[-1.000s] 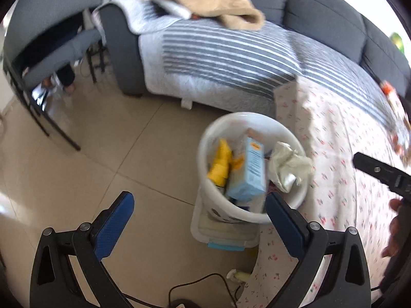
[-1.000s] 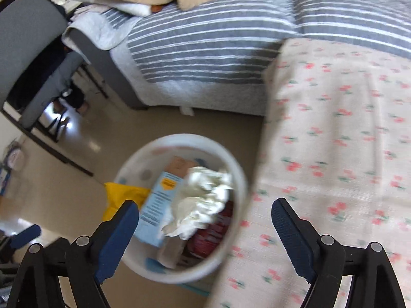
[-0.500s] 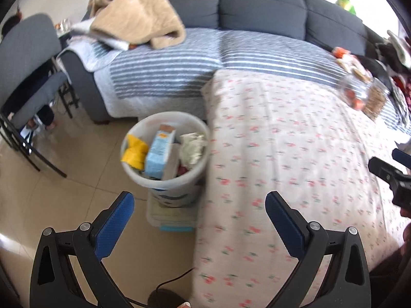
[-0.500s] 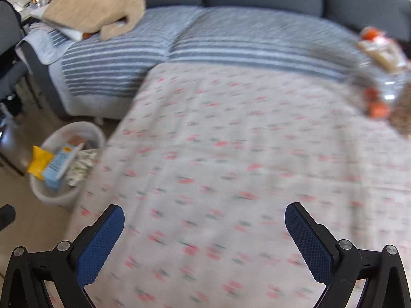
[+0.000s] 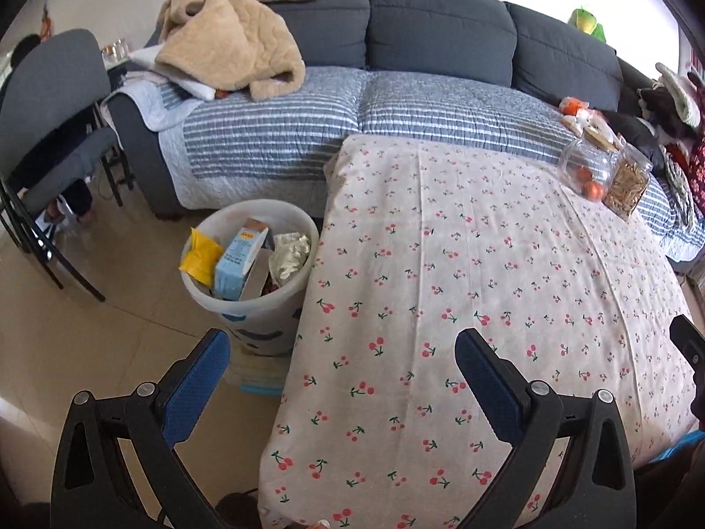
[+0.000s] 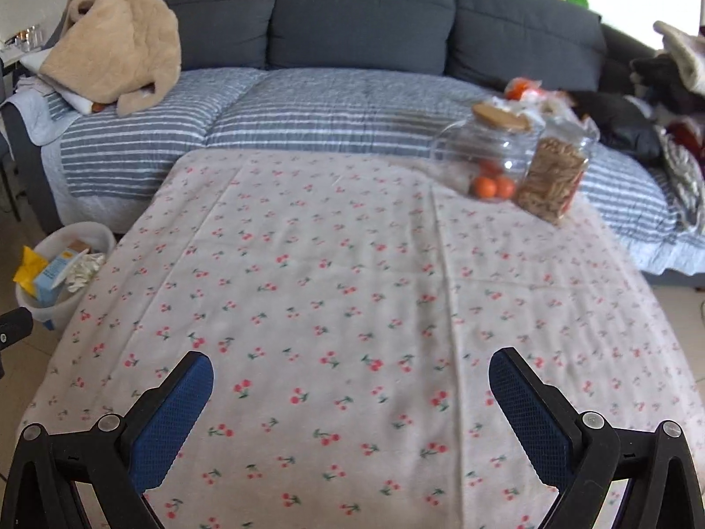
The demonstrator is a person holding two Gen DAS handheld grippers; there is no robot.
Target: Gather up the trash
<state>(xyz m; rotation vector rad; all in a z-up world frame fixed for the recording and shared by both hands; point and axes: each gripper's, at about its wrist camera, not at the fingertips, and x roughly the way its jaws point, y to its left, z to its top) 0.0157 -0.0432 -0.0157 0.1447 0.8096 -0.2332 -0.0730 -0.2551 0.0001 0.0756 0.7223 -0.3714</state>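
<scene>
A white trash bin (image 5: 282, 308) stands on the floor against the left edge of the table; it also shows in the right wrist view (image 6: 94, 231). In it are a yellow packet (image 5: 200, 258), a light-blue carton (image 5: 238, 260) and crumpled paper (image 5: 288, 255). My left gripper (image 5: 341, 381) is open and empty, above the table's front left edge. My right gripper (image 6: 350, 401) is open and empty, above the table's front middle.
The table has a cherry-print cloth (image 6: 352, 273). Two glass jars (image 6: 524, 163) with oranges and snacks stand at its far right. Behind it is a grey sofa (image 6: 352, 22) with a striped cover and a beige blanket (image 6: 114, 44). A grey chair (image 5: 48, 101) stands left.
Both grippers have pulled back and up from the bin and swung right over the table. The bin now lies smaller and further left. Both stay open and empty.
</scene>
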